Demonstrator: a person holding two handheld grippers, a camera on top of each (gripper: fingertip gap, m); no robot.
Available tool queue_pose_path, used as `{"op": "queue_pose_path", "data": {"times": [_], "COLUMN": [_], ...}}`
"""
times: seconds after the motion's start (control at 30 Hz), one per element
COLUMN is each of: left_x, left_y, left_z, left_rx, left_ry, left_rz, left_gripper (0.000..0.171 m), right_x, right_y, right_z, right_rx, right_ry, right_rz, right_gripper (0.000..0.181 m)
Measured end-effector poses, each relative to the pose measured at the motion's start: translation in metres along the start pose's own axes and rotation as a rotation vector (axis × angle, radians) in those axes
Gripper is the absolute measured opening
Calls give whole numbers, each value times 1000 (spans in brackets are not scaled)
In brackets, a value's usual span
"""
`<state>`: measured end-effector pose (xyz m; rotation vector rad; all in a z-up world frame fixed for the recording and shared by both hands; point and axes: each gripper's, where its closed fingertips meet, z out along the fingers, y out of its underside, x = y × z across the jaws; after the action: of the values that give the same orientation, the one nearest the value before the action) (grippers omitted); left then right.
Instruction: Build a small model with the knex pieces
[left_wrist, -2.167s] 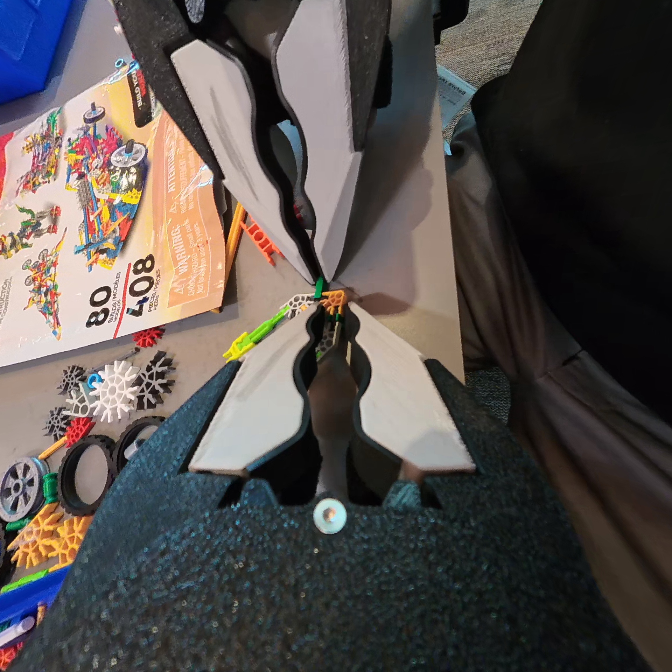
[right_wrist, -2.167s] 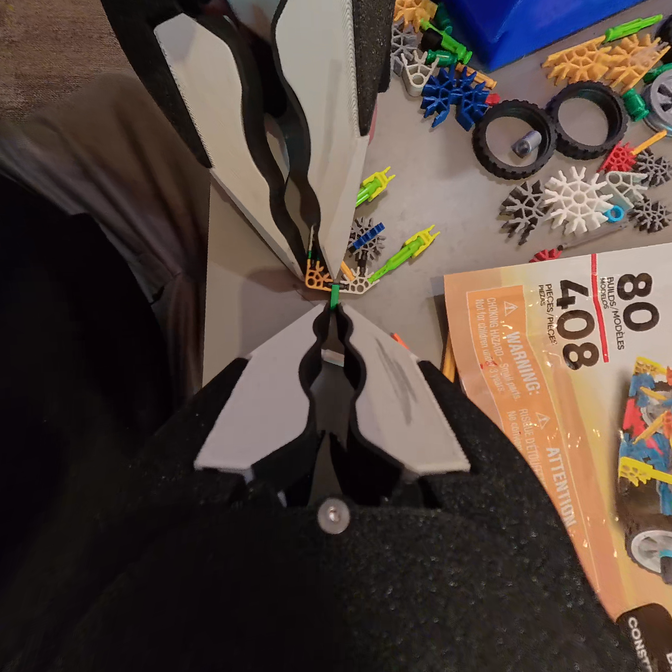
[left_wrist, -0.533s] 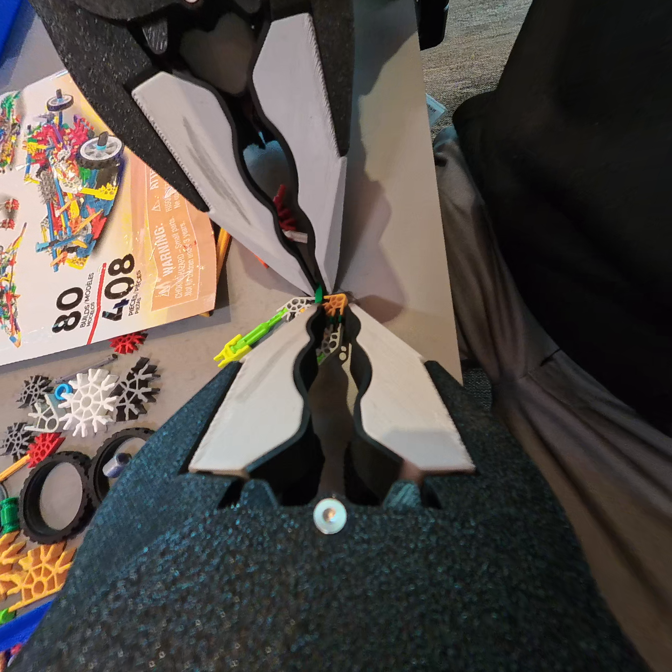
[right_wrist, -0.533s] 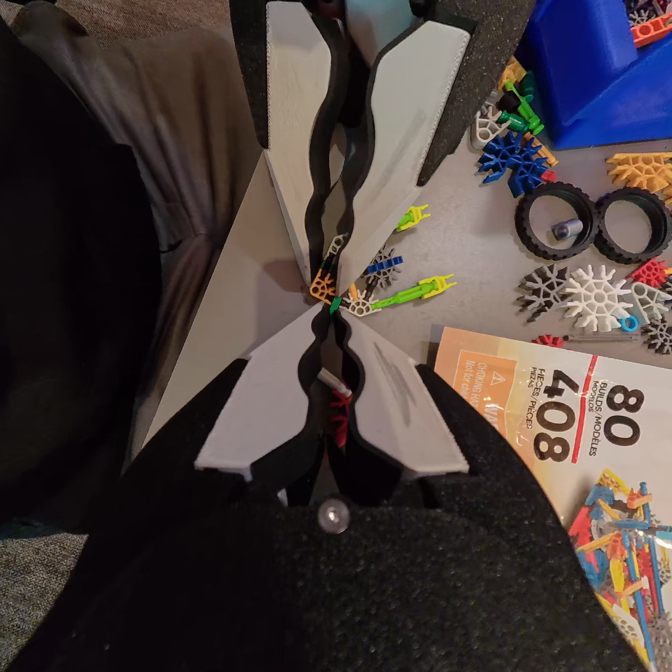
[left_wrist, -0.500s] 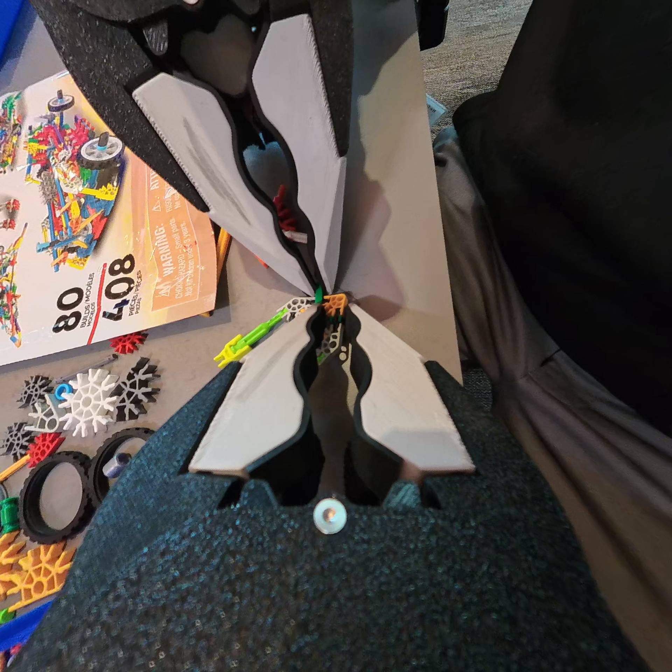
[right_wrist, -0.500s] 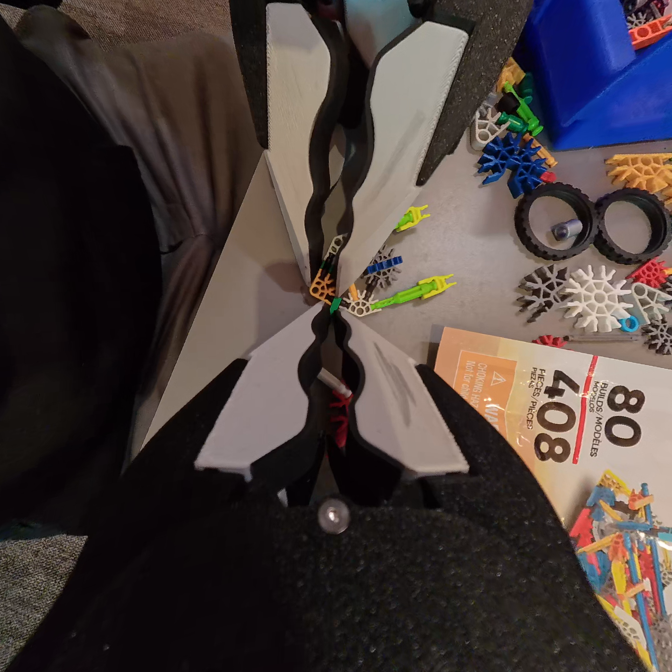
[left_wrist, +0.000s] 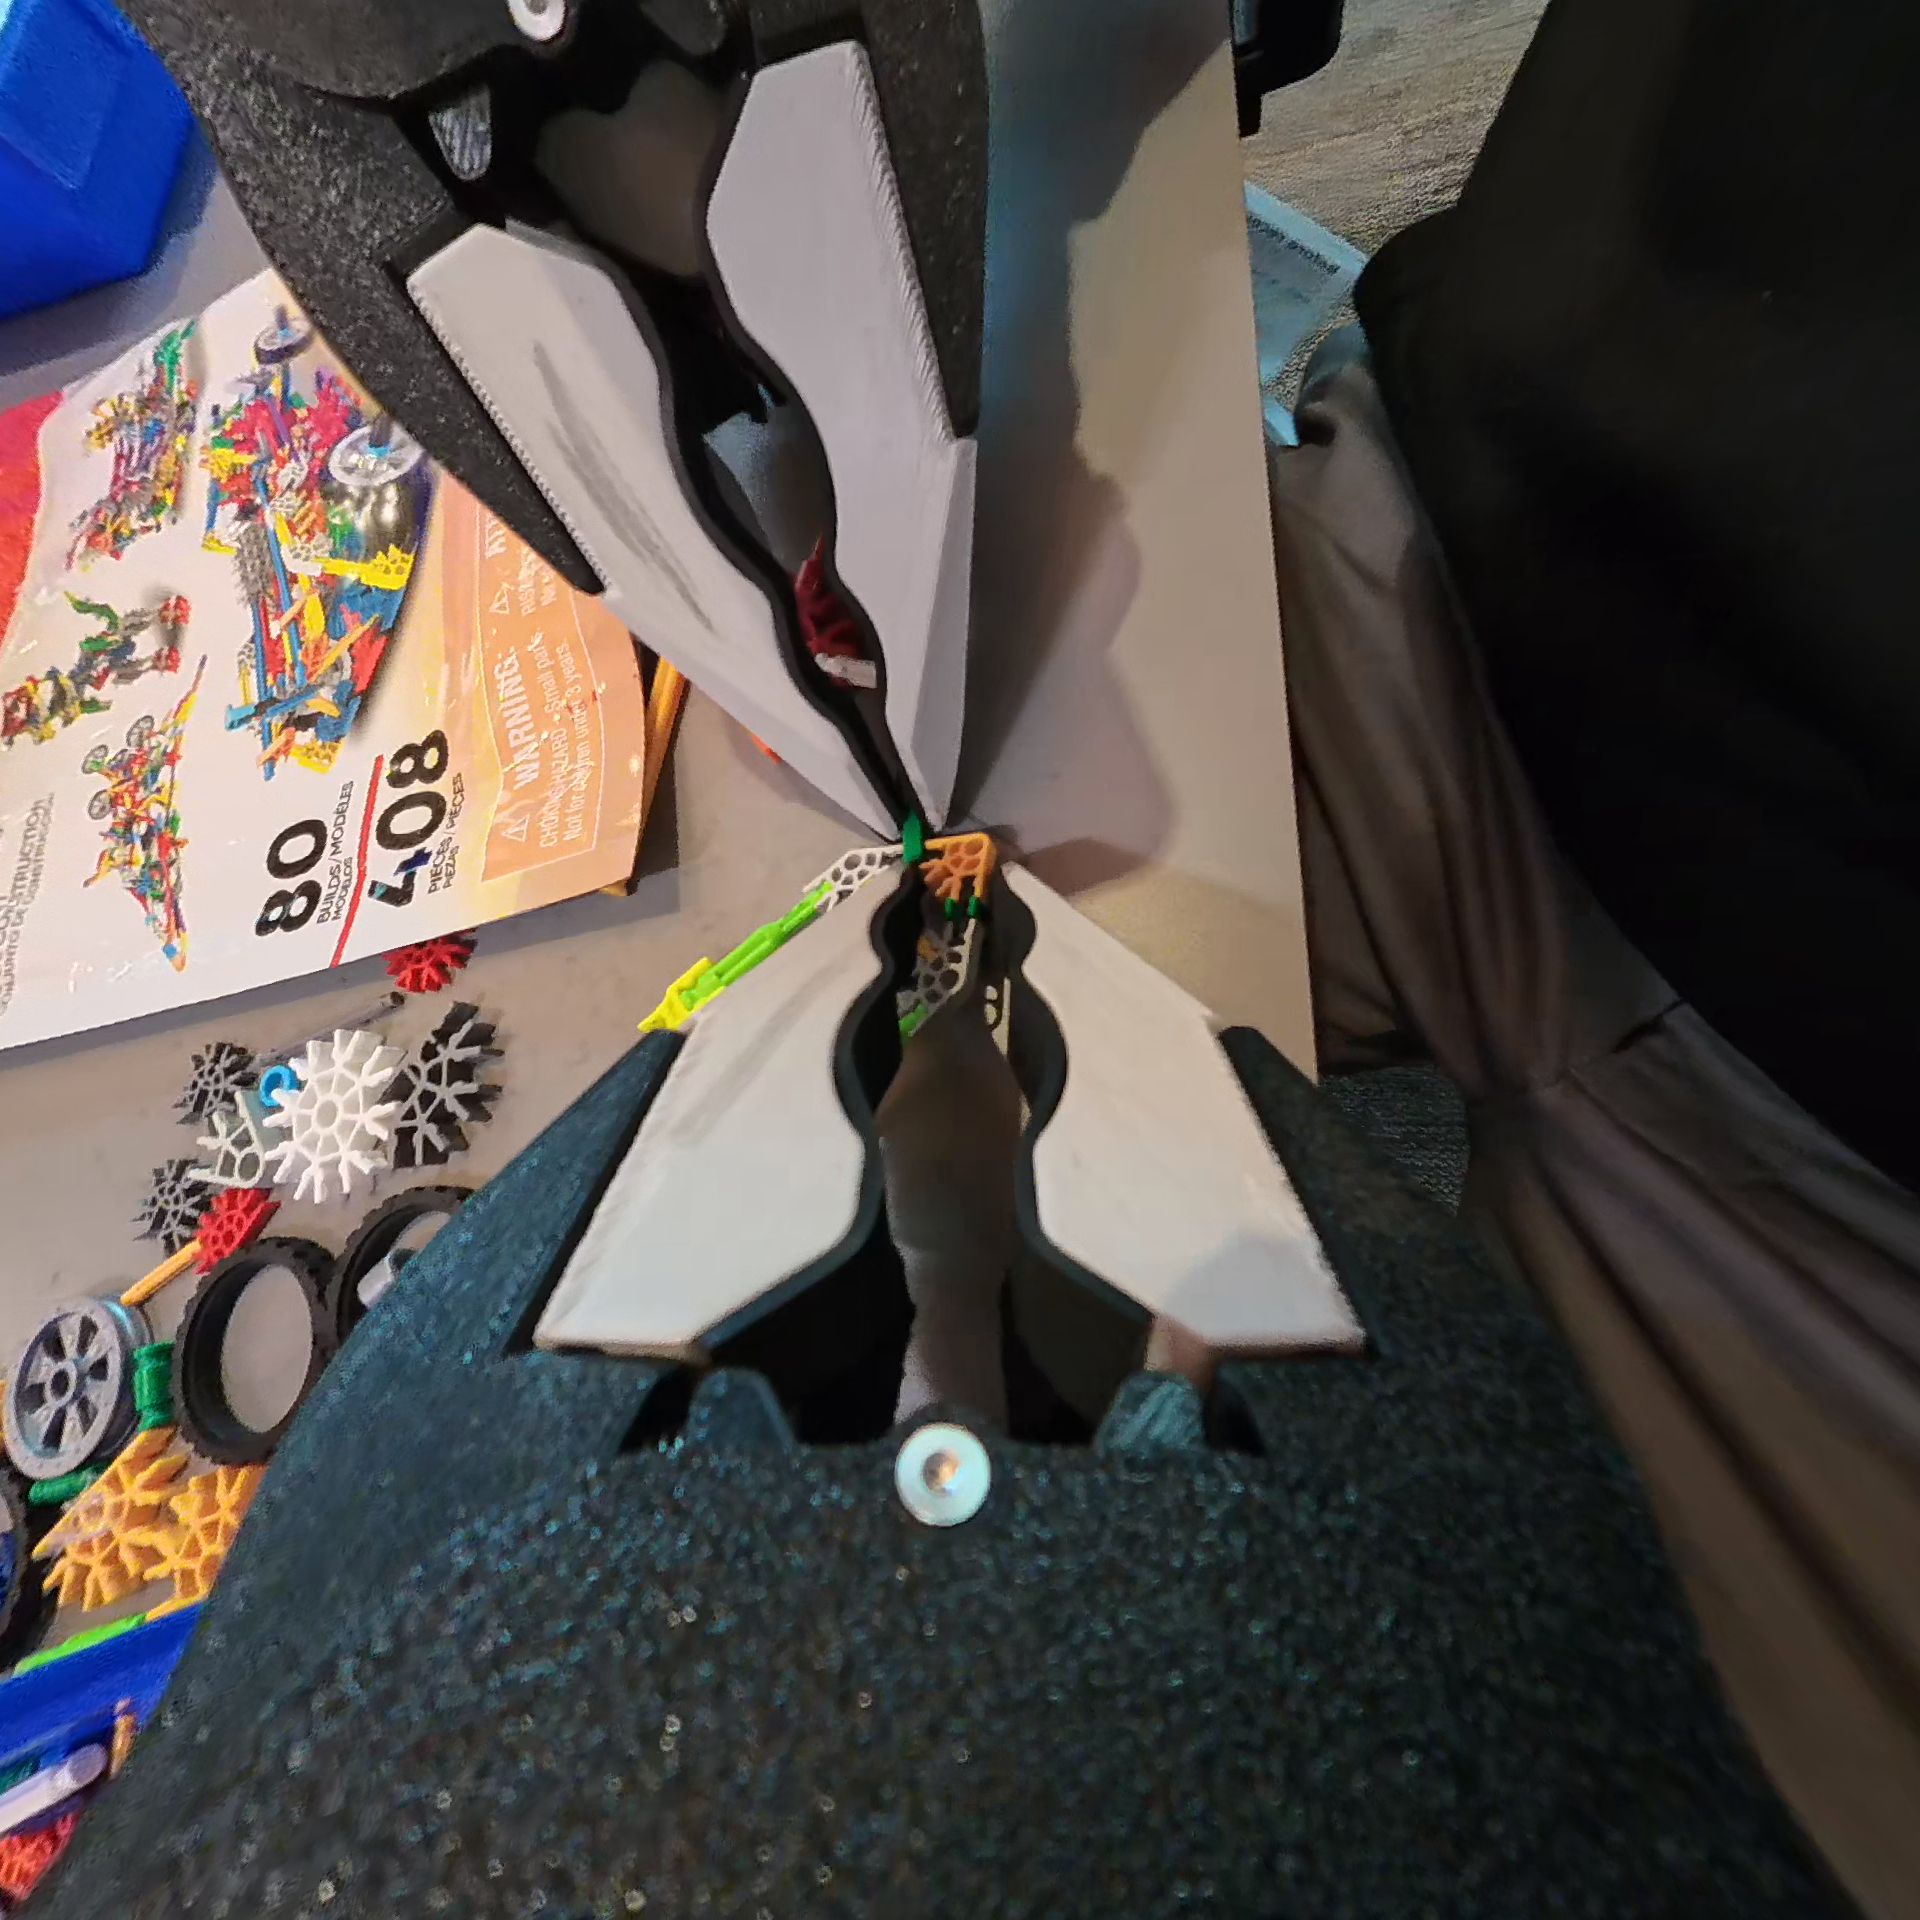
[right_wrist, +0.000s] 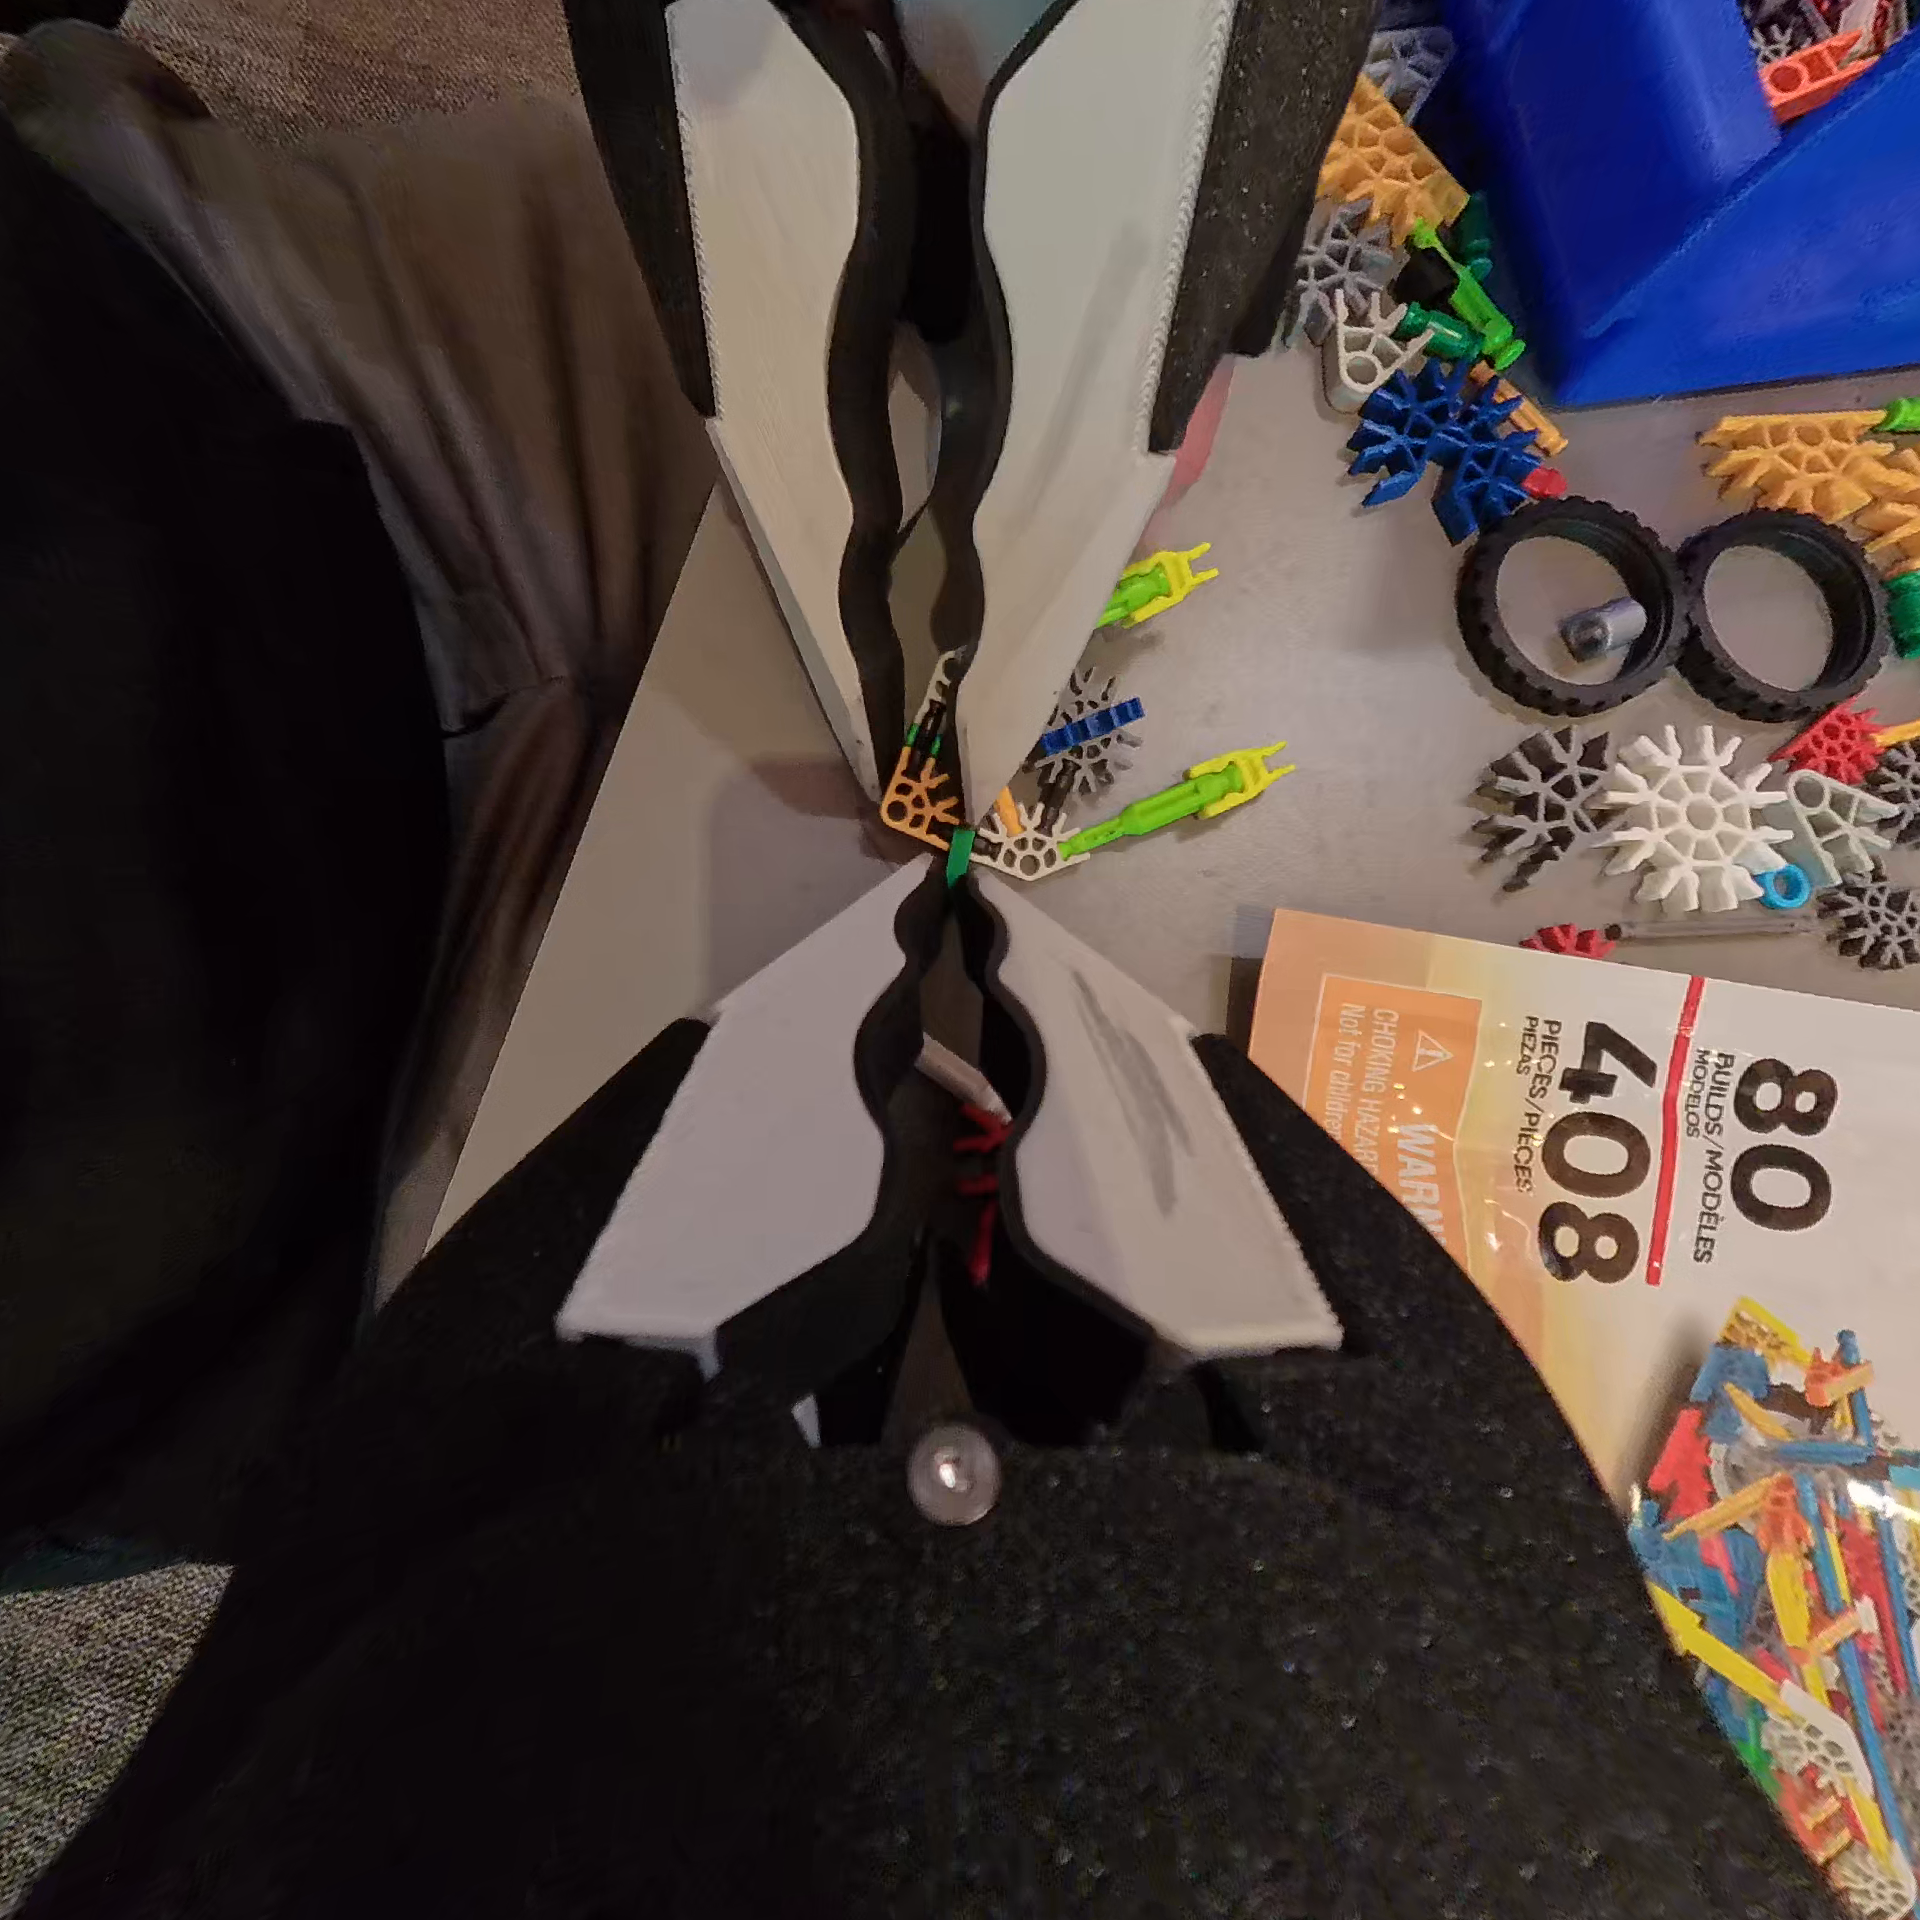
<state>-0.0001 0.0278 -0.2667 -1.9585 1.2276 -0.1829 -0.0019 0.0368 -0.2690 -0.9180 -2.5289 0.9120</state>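
Two grippers meet tip to tip near my table's (right_wrist: 1299, 727) front edge. My left gripper (left_wrist: 951, 883) is clenched on an orange lattice connector (left_wrist: 961, 860) with pale spoked pieces attached; my right gripper (right_wrist: 956, 883) pinches a short dark-green rod (right_wrist: 957, 854) plugged into it. Ribbed tyres (right_wrist: 1569, 613) and a glossy booklet (right_wrist: 1621, 1195) lie rightward.

Watching both wrist feeds, the only print I can read sits on one thing: the glossy printed sheet (left_wrist: 312, 727) (right_wrist: 1558, 1195) lying just beside the white snowflake-shaped connector (left_wrist: 338, 1112) (right_wrist: 1688, 821). On the white strip nearest that connector I see large black numerals with small captions, split by a red line. Just beyond them, an orange panel carries a triangular warning sign and lines of small white type.
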Motion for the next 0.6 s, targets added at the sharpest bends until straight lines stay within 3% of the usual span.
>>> {"op": "queue_pose_path", "data": {"times": [0.17, 0.23, 0.6], "left_x": [-1, -6, -23], "left_y": [-1, -2, 6], "left_z": [-1, -3, -24], "left_rx": [-2, 9, -57], "left_ry": [-43, -77, -120], "left_rz": [4, -8, -114], "left_gripper": [13, 27, 51], "right_x": [0, 0, 0], "right_y": [0, 0, 0], "right_z": [0, 0, 0], "right_rx": [6, 2, 2], "right_ry": [3, 5, 7], "right_rz": [14, 11, 11], "right_gripper": [0, 0, 0]}}
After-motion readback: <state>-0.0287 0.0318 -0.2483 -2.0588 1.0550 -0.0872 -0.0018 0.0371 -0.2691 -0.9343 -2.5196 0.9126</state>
